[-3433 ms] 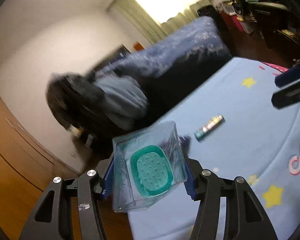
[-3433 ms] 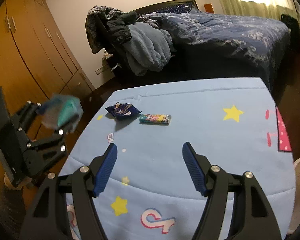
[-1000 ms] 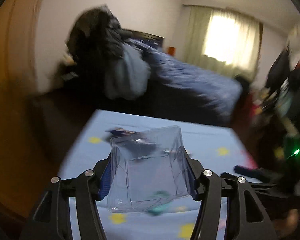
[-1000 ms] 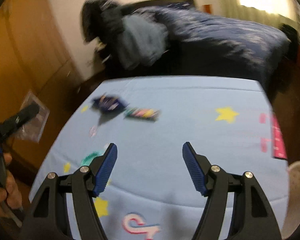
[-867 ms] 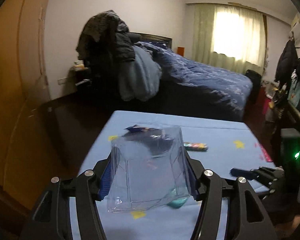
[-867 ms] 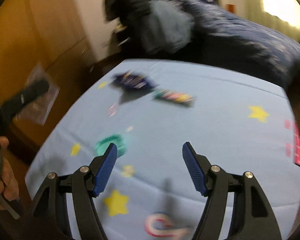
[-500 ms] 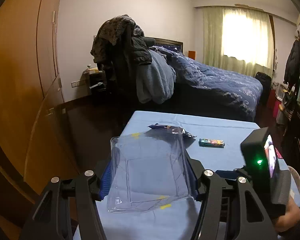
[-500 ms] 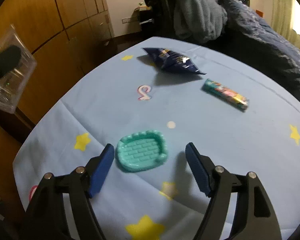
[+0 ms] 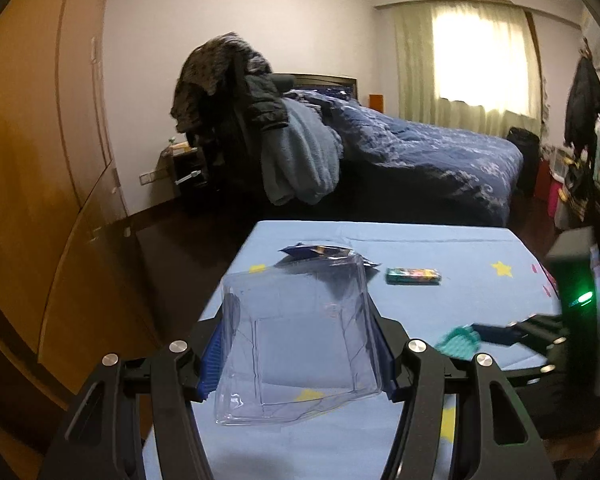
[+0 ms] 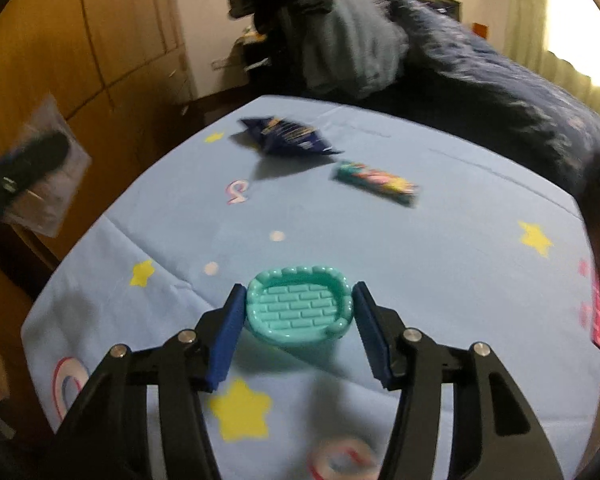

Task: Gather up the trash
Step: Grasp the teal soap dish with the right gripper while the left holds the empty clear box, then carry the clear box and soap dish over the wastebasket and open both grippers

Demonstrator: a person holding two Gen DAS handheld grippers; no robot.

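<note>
Item: teal tray (image 10: 299, 306), small moulded plastic dish, oval with a scalloped rim and a brick-pattern floor; glossy, rigid-looking.
Position: lies flat on the blue cloth (image 10: 440, 248), near its front edge, directly between the fingers of the right gripper (image 10: 299, 322).
Key relation: the tray's long axis runs across the gap, so each blue ribbed pad faces one short end; the left pad looks to touch the rim, the right pad stands just beside it. The right hand is far nearer than the left.
Right jaws: half-wide and just closing around the tray; a firm pinch is not visible.
Left gripper (image 9: 298, 350): jaws held at middle width, clamped on a clear plastic box (image 9: 296, 344), thin-walled, creased, transparent, open end toward the camera and nothing visible inside.
Box position: held above the cloth's left front corner, well apart from the tray.
Other trash: dark blue snack wrapper (image 10: 286, 136), crinkled foil, toward the far left of the cloth; beside it a teal candy pack (image 10: 376, 182), slim bar shape, long axis slanting across the cloth.
Surface: soft quilted fabric, pale blue, printed with yellow stars and logos.
Judgement: the next move likely calls for finishing the squeeze across the tray's short ends, then a lift; the smooth rim could slip.
</note>
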